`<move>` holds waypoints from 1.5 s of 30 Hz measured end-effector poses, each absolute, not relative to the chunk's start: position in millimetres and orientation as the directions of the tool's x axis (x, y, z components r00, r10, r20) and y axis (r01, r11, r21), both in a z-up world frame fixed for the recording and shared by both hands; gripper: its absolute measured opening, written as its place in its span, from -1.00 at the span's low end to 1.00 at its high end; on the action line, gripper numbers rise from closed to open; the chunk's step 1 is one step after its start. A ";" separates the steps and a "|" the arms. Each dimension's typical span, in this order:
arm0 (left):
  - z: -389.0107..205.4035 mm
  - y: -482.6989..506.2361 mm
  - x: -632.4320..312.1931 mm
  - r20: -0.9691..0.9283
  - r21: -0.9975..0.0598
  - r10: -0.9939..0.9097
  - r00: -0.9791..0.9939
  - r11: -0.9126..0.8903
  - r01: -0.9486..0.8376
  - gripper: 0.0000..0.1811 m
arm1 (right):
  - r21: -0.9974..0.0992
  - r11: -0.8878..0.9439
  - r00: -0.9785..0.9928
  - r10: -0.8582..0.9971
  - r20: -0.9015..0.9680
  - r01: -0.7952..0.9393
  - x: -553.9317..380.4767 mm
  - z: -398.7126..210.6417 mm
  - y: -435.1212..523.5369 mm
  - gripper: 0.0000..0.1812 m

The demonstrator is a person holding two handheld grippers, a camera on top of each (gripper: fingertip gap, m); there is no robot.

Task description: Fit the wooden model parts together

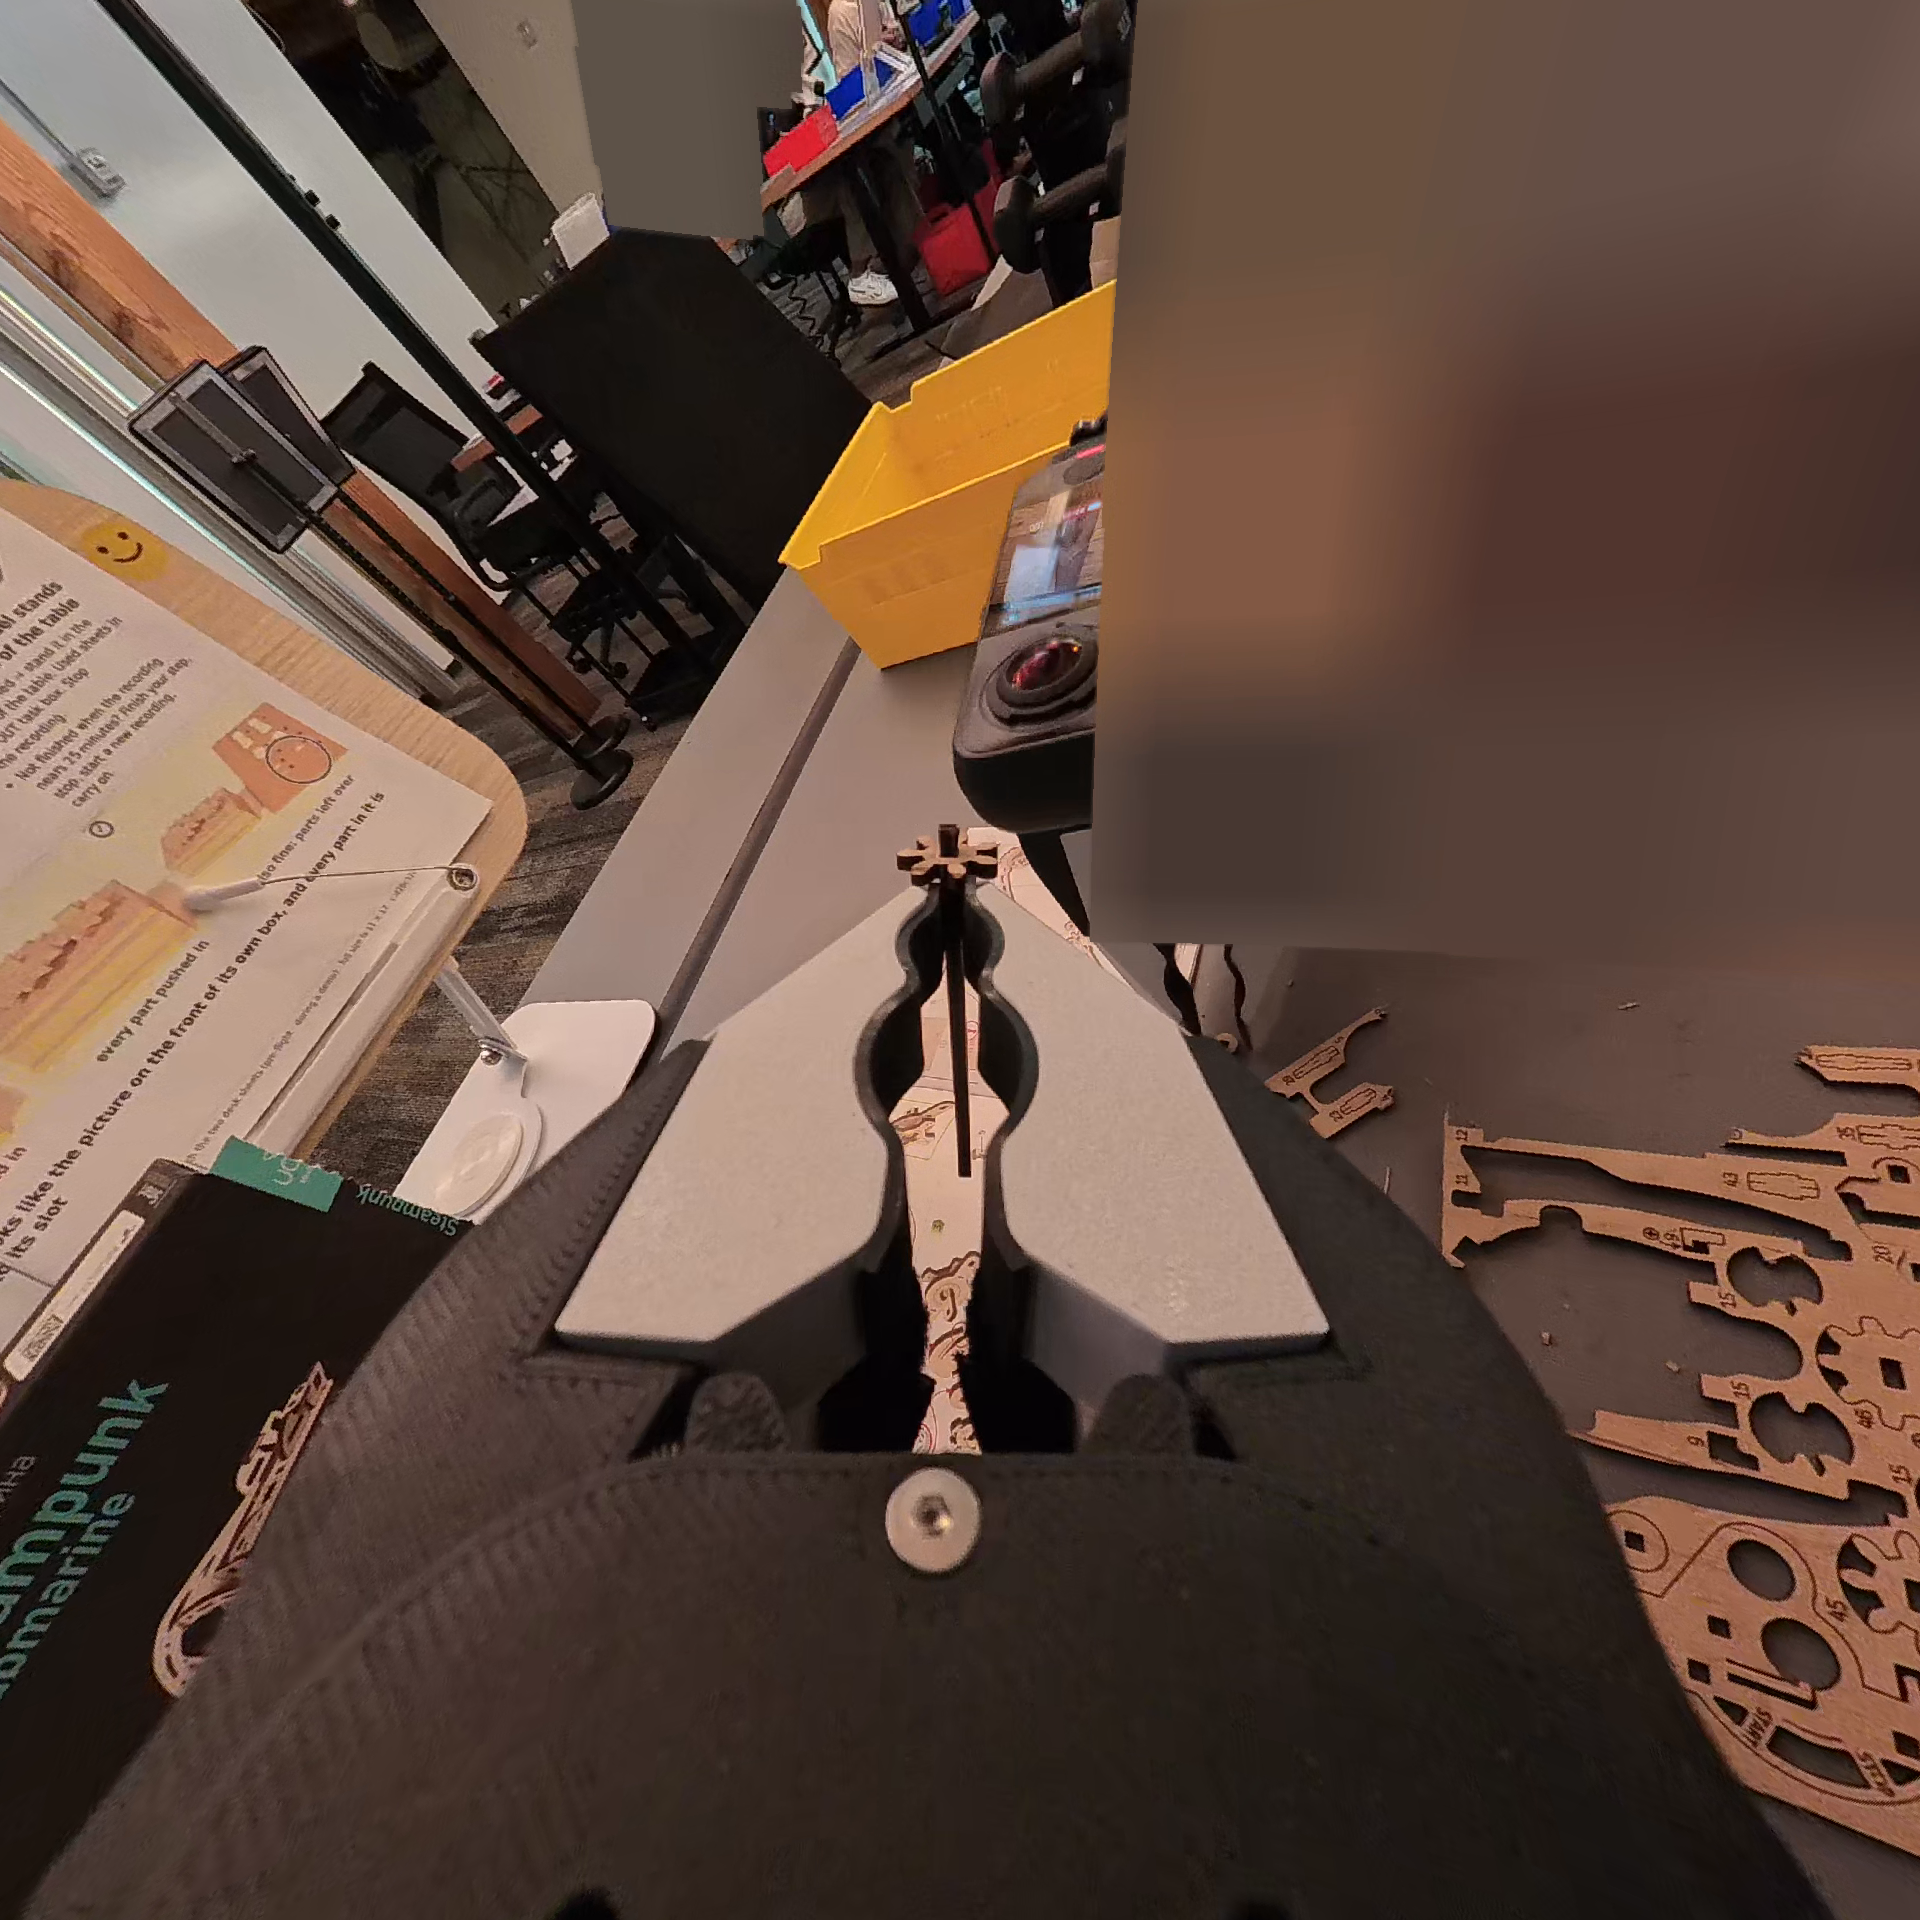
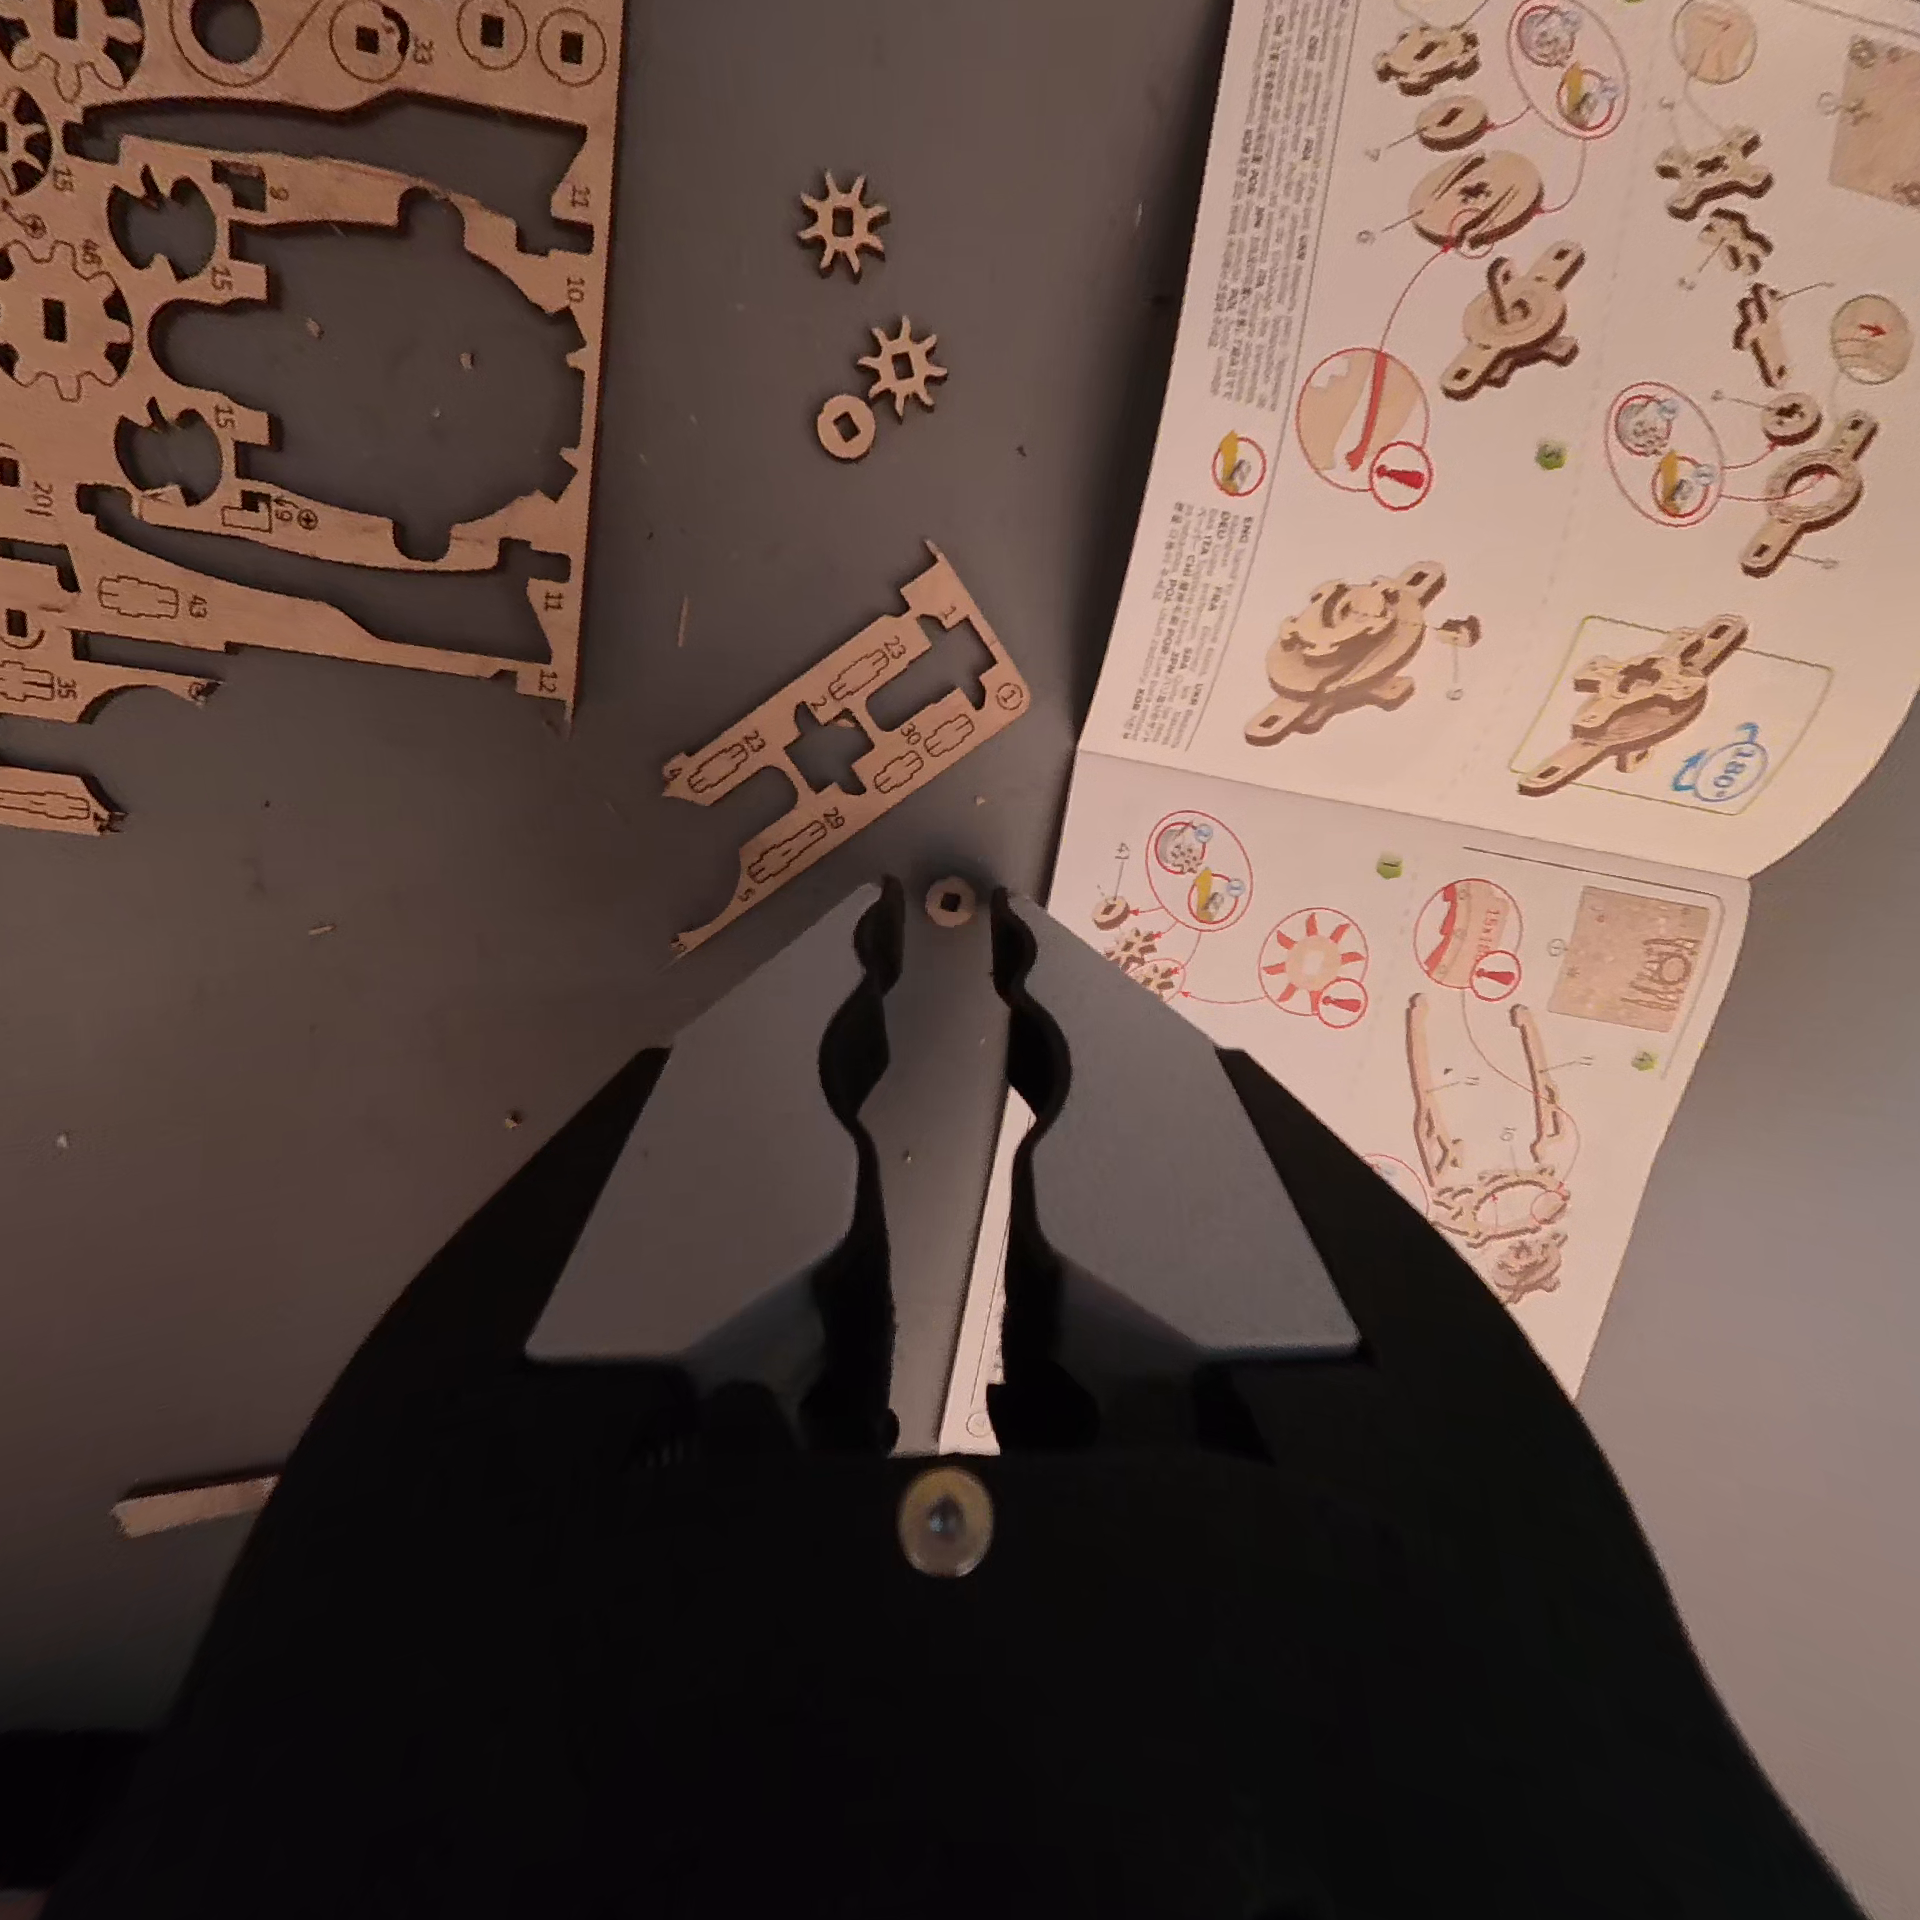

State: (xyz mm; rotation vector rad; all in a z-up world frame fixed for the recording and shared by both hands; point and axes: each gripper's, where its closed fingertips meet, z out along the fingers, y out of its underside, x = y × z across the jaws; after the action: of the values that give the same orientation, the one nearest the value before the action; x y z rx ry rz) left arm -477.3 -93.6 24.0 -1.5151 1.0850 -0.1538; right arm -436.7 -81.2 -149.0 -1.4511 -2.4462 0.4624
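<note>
In the left wrist view, the left gripper is closed on a thin dark axle that carries a small wooden gear at its far end, just past the fingertips. The axle runs back between the two grey fingers. Ahead and a little to the right of the gripper stands a yellow bin; what is inside it cannot be seen from here. Beside the bin a black camera device with a round lens is partly hidden by a blurred patch. To the right of the gripper, cut-out wooden sheets lie flat on the grey table. To the left stands a printed instruction board on a stand, and near the gripper's base lies a black product box with teal lettering. Farther ahead, the room shows dark chairs, desks and a carpet floor.

In the right wrist view, the right gripper points down at the grey table, and its fingers stand slightly apart around a small round wooden washer with a square hole; whether they press it, the picture does not show. Ahead lie two loose small gears and another washer. A small wooden sheet piece lies just ahead on the left, and a large wooden sheet farther left. To the right, an unfolded instruction leaflet with drawings lies partly under the right finger.
</note>
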 end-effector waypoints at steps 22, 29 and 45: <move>-72.5 -78.0 -465.4 -0.622 -0.608 -0.710 0.331 0.172 -0.775 -1.00 | -0.381 0.731 -0.488 0.670 0.560 0.566 -449.4 -45.6 -107.1 -0.91; -71.0 -91.4 -447.6 -0.568 -0.680 -0.761 0.313 0.221 -0.699 -1.00 | -0.419 0.765 -0.506 0.640 0.579 0.488 -450.5 -39.6 -107.9 -0.91; -55.5 -97.8 -440.4 -0.525 -0.766 -0.775 0.353 0.248 -0.594 -1.00 | -0.478 0.763 -0.514 0.646 0.563 0.435 -453.0 -35.3 -112.7 -0.91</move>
State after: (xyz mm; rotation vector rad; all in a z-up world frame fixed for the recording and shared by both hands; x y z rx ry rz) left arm -440.4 -97.8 -55.5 -1.4357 1.3304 -0.1934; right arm -453.0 -112.7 -35.3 -0.8039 -2.1941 0.3566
